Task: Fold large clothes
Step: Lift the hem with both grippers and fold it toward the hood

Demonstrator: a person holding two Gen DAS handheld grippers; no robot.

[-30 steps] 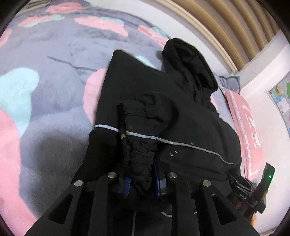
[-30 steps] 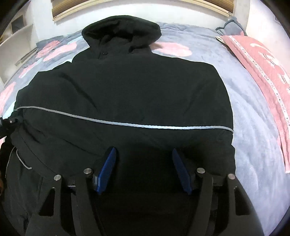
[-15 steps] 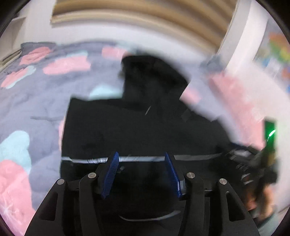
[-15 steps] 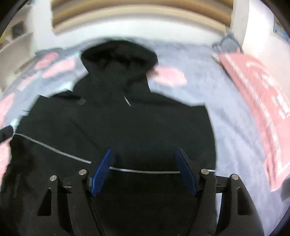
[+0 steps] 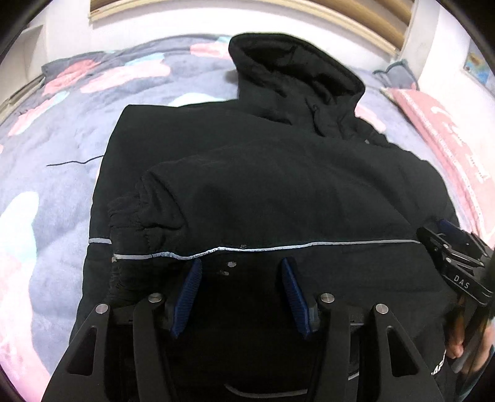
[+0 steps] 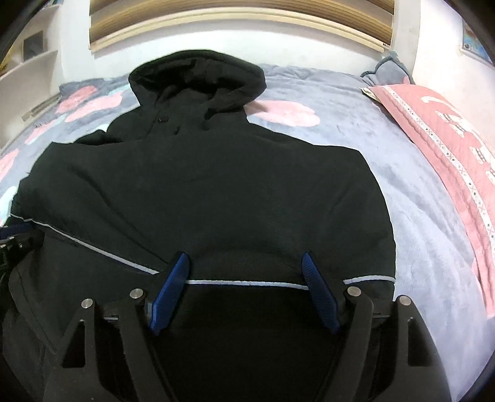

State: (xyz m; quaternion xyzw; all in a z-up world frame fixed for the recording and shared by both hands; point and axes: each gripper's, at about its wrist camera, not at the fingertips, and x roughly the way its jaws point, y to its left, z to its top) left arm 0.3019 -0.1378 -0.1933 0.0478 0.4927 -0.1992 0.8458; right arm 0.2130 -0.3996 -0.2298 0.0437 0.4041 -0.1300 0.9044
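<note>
A black hooded jacket (image 5: 278, 173) with a thin reflective stripe lies flat on the bed, hood toward the headboard; it also shows in the right wrist view (image 6: 210, 185). One sleeve (image 5: 148, 216) is folded across the body, its gathered cuff at the jacket's left side. My left gripper (image 5: 241, 272) is open and empty above the jacket's lower part, just below the stripe. My right gripper (image 6: 244, 272) is open and empty over the stripe on the jacket's right half. The right gripper also shows at the right edge of the left wrist view (image 5: 454, 263).
The bed carries a grey blanket (image 5: 55, 148) with pink and teal patches. A pink pillow (image 6: 448, 136) and a grey cushion (image 6: 389, 68) lie at the right by the wall. A slatted wooden headboard (image 6: 241, 18) stands behind. White shelves (image 6: 27, 62) stand at the left.
My left gripper has let go of the sleeve cuff, opened and swung back over the lower jacket. My right gripper stayed open and pulled back a little.
</note>
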